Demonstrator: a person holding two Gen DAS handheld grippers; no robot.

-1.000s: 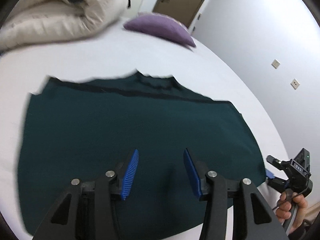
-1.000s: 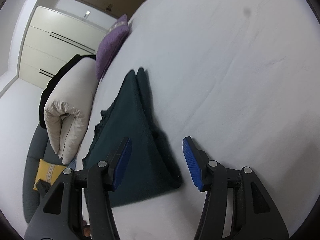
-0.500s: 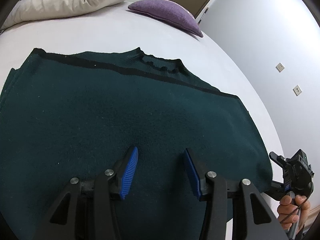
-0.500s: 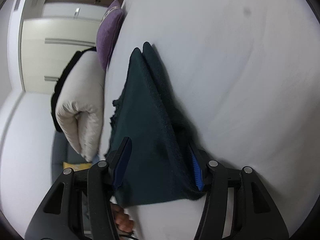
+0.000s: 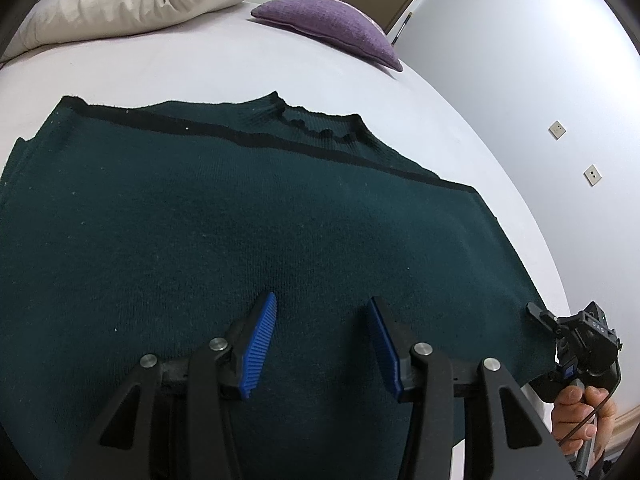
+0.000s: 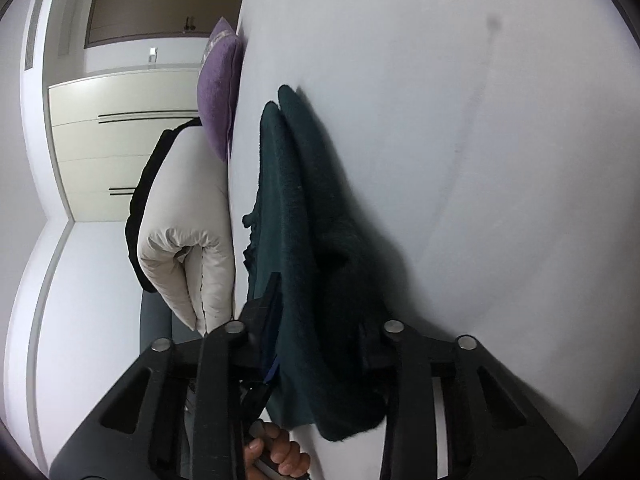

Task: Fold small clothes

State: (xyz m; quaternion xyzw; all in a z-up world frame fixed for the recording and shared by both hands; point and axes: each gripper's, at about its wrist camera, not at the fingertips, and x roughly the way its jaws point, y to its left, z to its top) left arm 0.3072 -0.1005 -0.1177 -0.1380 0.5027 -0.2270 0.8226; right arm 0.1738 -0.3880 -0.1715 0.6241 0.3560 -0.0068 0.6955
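Sweater (image 5: 240, 232) lies flat on the bed (image 5: 200, 64): with your right gripper (image 6: 320, 344) pinching its side edge, bring your left gripper (image 5: 322, 340), fingers spread above the hem, down to grip too.

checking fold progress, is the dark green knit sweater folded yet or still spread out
Mostly spread. The dark green knit sweater lies flat on the white bed, neckline visible. The right gripper has clamped one side edge; the left gripper hovers open.

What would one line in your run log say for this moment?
task: fold clothes | sweater: flat on bed | left gripper: open above sweater | right gripper: sweater edge between fingers, closure hidden
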